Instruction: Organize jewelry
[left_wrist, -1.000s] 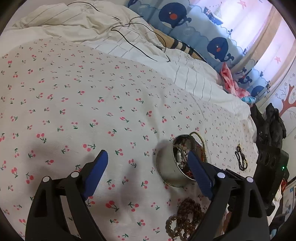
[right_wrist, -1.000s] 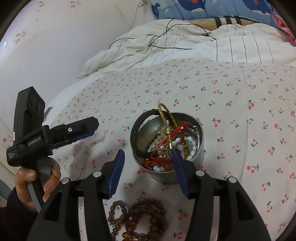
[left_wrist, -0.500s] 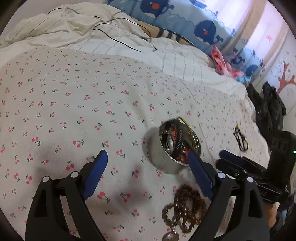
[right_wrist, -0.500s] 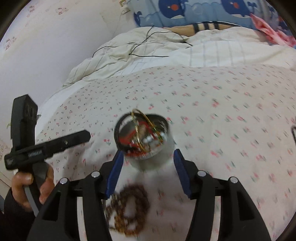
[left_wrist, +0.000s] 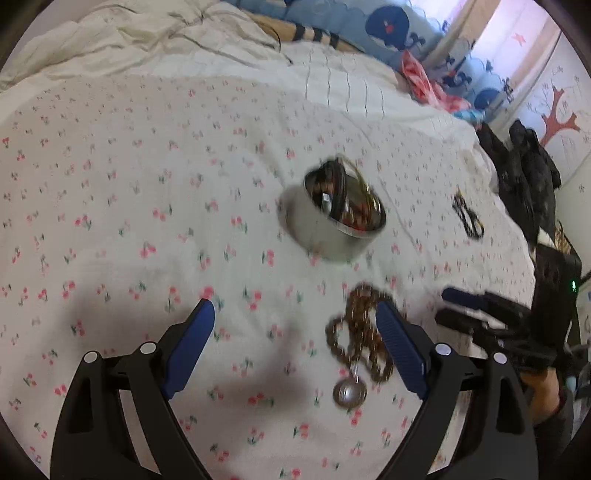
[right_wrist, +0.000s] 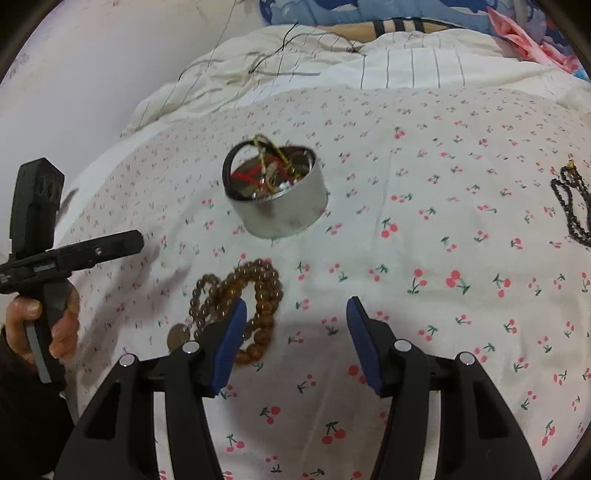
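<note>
Both tongs (left_wrist: 295, 343) (right_wrist: 295, 339), spread and empty, have pulled back from the tin (right_wrist: 277, 195) since earlier.

Probably child's bedroom: bed (right_wrist: 443, 229), whale curtains (left_wrist: 399, 26).

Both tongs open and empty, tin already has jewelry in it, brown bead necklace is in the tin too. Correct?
Not quite. The brown bead necklace is not in the tin; it lies on the cherry-print sheet in front of it, as the right wrist view shows. The rest holds: left tongs and right tongs are open and empty, and the tin already holds jewelry.
</note>
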